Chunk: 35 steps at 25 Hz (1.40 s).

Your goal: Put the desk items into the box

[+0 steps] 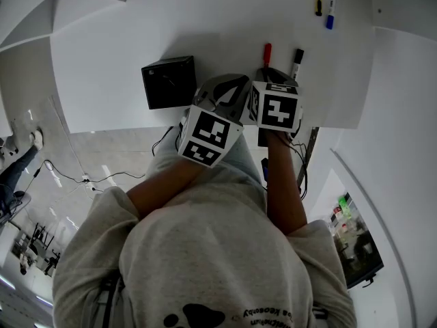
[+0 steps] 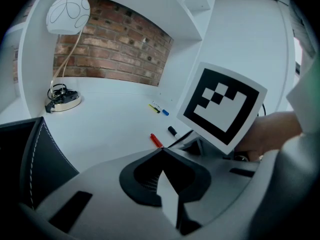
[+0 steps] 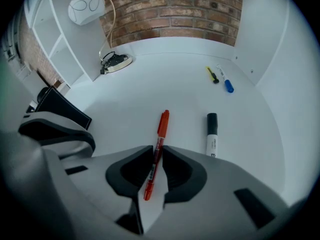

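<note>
My right gripper [image 3: 158, 149] is shut on a red pen [image 3: 160, 134], which runs lengthwise between the jaws with its cap pointing away over the white desk [image 3: 165, 84]. In the head view the red pen [image 1: 267, 53] sticks out beyond the right gripper [image 1: 268, 72]. A black-capped marker [image 3: 212, 134] lies just right of it. Further back lie a yellow pen [image 3: 212, 75] and a blue-capped pen [image 3: 226, 81]. The black box [image 1: 168, 82] stands to the left. Beside the box, my left gripper [image 2: 161, 153] is shut with nothing in its jaws.
A white globe lamp [image 3: 86, 6] with its round base [image 3: 116, 61] stands at the back left, before a brick wall. White shelves [image 3: 55, 49] rise on the left. The desk's front edge [image 1: 136, 130] runs just under both grippers.
</note>
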Motion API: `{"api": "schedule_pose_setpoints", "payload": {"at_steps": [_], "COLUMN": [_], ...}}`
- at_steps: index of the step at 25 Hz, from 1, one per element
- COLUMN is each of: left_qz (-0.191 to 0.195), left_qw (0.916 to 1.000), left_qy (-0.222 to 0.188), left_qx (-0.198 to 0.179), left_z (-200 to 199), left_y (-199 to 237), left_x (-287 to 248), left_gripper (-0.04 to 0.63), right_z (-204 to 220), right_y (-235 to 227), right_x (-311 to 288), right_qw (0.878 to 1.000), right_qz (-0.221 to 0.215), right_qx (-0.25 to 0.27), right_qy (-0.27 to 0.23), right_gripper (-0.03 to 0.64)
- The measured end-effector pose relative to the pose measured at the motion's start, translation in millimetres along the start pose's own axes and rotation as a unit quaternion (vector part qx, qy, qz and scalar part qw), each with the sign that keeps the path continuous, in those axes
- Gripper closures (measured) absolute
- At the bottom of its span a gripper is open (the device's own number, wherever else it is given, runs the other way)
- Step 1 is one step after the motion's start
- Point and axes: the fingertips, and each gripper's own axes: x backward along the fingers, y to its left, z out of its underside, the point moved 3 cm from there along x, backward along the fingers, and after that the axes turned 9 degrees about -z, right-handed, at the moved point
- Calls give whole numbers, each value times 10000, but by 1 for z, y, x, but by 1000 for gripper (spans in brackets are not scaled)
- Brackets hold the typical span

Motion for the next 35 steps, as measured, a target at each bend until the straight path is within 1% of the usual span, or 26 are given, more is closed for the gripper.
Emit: {"api": "schedule_pose_setpoints", "payload": {"at_steps": [3, 4, 7, 12, 21, 26, 35], "left_qz": [-1, 1, 4, 36, 54, 92, 89], "left_qw": [10000, 10000, 10000, 10000, 9999, 9998, 9995], "left_qy": [-5, -6, -7, -25, -95, -166, -275], "left_qx": [26, 33, 33, 38, 6, -1, 113], "left_z": [-1, -1, -1, -3, -9, -20, -29], "left_y": [0, 0, 1, 1, 1, -1, 3], "left_x": [1, 1, 3, 6, 17, 23, 38], "left_gripper": [591, 591, 591, 591, 591, 591, 591], "right_z": [0, 0, -1, -3, -17, -23, -31], "right_y": [2, 3, 5, 5, 13, 19, 42], "right_x": [1, 1, 1, 4, 27, 44, 69], "right_qw": [9999, 9999, 9998, 9994, 9974, 9958, 9898], "right_qz": [41, 48, 54, -36, -24, -2, -60], "right_qx": [71, 88, 117, 24, 123, 192, 450], "right_qy": [-87, -116, -149, -335, -704, -892, -1348], "right_gripper": [550, 562, 565, 566, 566, 566, 566]}}
